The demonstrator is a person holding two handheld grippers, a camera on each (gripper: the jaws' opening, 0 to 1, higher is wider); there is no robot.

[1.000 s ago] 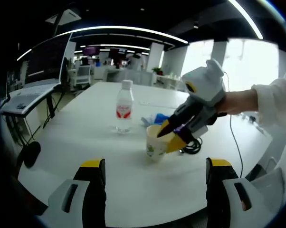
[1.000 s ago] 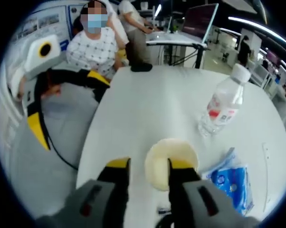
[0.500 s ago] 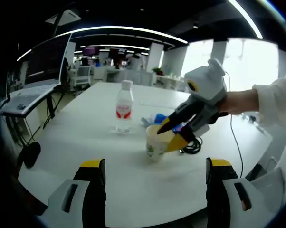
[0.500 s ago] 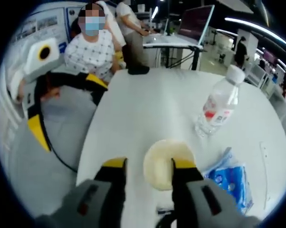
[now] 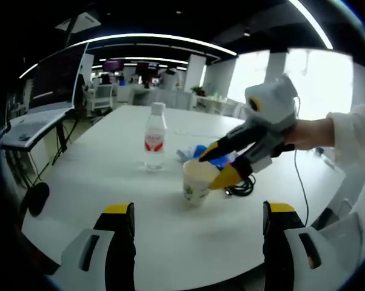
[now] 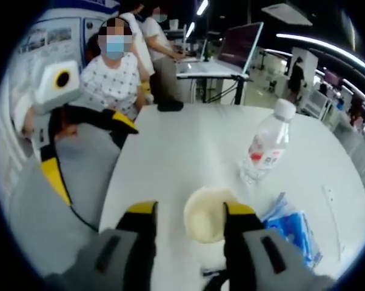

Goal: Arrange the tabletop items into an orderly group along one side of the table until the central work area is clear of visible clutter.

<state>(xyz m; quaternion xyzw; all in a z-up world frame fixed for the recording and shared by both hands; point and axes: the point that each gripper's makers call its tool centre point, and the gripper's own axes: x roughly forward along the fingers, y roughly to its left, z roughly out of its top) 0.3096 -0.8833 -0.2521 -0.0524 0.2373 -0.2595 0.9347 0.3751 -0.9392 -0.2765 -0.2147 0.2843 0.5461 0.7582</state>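
A paper cup [image 5: 196, 182] stands on the white table [image 5: 110, 182], with a clear water bottle [image 5: 153, 136] behind it to the left and a blue packet [image 5: 197, 151] behind it. My right gripper [image 5: 216, 168] reaches in from the right, its jaws straddling the cup's rim. In the right gripper view the cup [image 6: 205, 215] sits between the jaws of my right gripper [image 6: 191, 209], close to the right jaw, with a gap on the left. The bottle [image 6: 264, 148] and packet [image 6: 291, 230] lie beyond. My left gripper [image 5: 199, 212] is wide open, short of the cup, holding nothing.
A black cable [image 5: 240, 185] is coiled just right of the cup. A laptop on a stand [image 5: 31, 121] is off the table's left side. A seated person [image 6: 110, 79] and my left gripper [image 6: 88, 148] are beyond the table's edge.
The right gripper's jaws have spread a little wider around the cup, and that gripper has tilted up slightly. The cup, bottle and left gripper have stayed put.
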